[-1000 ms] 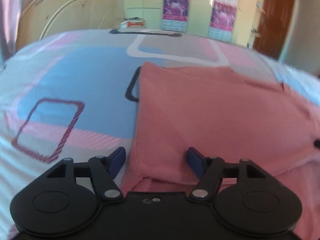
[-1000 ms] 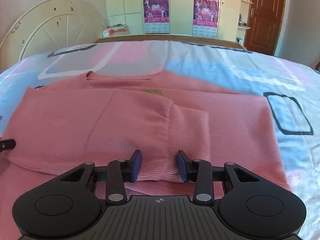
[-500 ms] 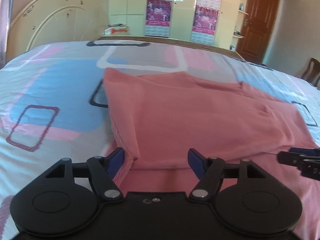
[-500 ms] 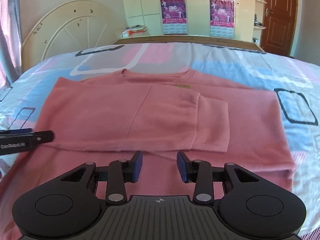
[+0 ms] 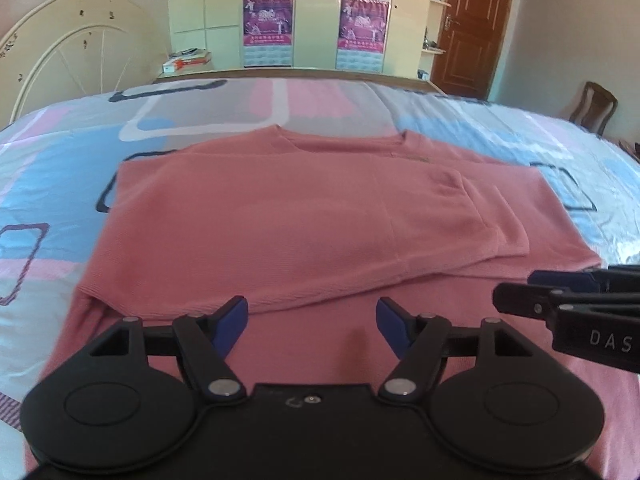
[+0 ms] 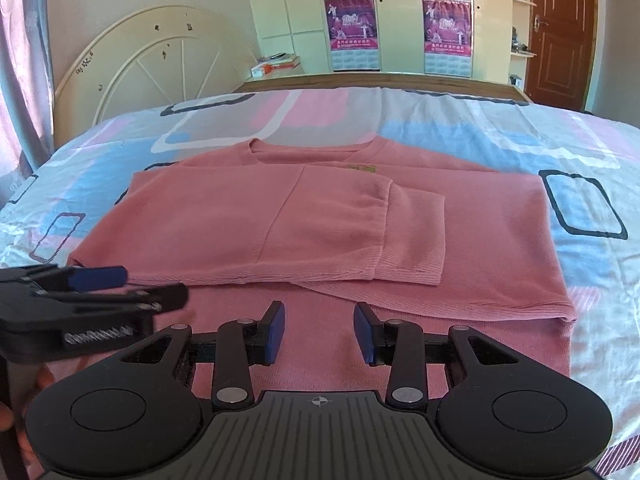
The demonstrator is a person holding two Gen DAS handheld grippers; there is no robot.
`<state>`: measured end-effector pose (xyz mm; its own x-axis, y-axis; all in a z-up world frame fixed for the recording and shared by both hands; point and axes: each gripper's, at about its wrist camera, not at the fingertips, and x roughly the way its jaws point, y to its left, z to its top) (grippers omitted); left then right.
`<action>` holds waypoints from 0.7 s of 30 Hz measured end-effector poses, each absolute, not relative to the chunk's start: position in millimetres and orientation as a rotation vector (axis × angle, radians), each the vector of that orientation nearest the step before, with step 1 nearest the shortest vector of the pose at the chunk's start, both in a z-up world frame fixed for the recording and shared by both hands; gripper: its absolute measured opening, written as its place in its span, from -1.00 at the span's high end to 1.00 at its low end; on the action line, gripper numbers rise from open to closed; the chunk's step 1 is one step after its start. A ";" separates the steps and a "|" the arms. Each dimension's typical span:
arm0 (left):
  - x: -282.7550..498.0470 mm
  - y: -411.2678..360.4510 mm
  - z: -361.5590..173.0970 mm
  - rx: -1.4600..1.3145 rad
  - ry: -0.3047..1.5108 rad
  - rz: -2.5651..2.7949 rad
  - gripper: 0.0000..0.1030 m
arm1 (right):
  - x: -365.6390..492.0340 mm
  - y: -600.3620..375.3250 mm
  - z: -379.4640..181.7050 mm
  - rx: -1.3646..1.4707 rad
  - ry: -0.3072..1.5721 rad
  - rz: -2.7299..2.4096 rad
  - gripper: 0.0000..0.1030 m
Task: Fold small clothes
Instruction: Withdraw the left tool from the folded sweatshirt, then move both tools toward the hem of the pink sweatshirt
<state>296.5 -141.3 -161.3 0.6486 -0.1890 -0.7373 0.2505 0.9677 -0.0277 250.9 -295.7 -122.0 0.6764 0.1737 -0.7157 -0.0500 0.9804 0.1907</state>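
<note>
A pink long-sleeved sweater [image 5: 280, 216] lies flat on the bed, neck at the far side, both sleeves folded across its chest; it also shows in the right wrist view [image 6: 320, 216]. My left gripper [image 5: 312, 322] is open and empty, just above the sweater's near part, below the folded sleeve edge. My right gripper [image 6: 319, 334] is open and empty over the sweater's lower part. The right gripper shows at the right of the left wrist view [image 5: 560, 300], and the left gripper at the left of the right wrist view [image 6: 80, 292].
The bed has a sheet [image 6: 500, 132] with pink, blue and grey rectangles. A cream headboard [image 6: 152, 64] stands at the far left, wardrobes with posters [image 6: 396, 20] behind, a brown door [image 6: 560, 32] at the far right. A chair [image 5: 596, 108] stands by the bed's right side.
Both grippers have pulled back toward the sweater's near end and risen. The left gripper has let go of the folded sleeve edge, which now lies flat across the chest.
</note>
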 end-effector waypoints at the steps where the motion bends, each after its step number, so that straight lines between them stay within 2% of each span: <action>1: 295.9 -143.7 -164.9 0.091 0.832 -0.251 -0.35 | 252.1 -294.5 -122.6 0.165 0.822 0.129 0.26; 5: 295.6 -138.8 -184.4 0.130 0.857 -0.201 -0.36 | 254.8 -288.4 -135.6 0.125 0.862 0.156 0.26; 7: 291.2 -125.0 -189.1 0.105 0.847 -0.166 -0.51 | 253.4 -291.6 -145.4 0.121 0.892 0.168 0.26; 12: 281.8 -88.3 -188.1 0.090 0.845 -0.071 -0.58 | 234.0 -309.7 -156.8 0.004 0.872 0.144 0.25; 14: 279.6 -67.7 -186.9 0.074 0.848 -0.028 -0.58 | 225.1 -322.3 -160.0 -0.016 0.871 0.119 0.18; 15: 279.5 -58.1 -186.5 0.068 0.849 -0.003 -0.58 | 221.0 -329.4 -160.8 -0.011 0.873 0.104 0.03; 16: 281.0 -47.5 -186.0 0.064 0.847 0.029 -0.59 | 216.5 -336.7 -161.2 0.005 0.876 0.087 -0.04; 18: 287.8 -21.8 -184.4 0.014 0.841 0.087 -0.59 | 208.2 -346.6 -160.6 0.039 0.880 0.078 -0.04; 20: 293.5 -9.6 -181.0 -0.004 0.833 0.120 -0.30 | 201.4 -349.3 -159.1 0.049 0.884 0.062 -0.04; 21: 294.8 -8.2 -178.8 0.022 0.821 0.147 -0.29 | 197.8 -348.2 -158.1 0.046 0.883 0.054 -0.05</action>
<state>294.8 -8.2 -178.8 0.6723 0.1389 -0.7272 -0.1216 0.9896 0.0766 197.8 -348.2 -158.1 0.6340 0.0663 -0.7705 -0.0283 0.9976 0.0626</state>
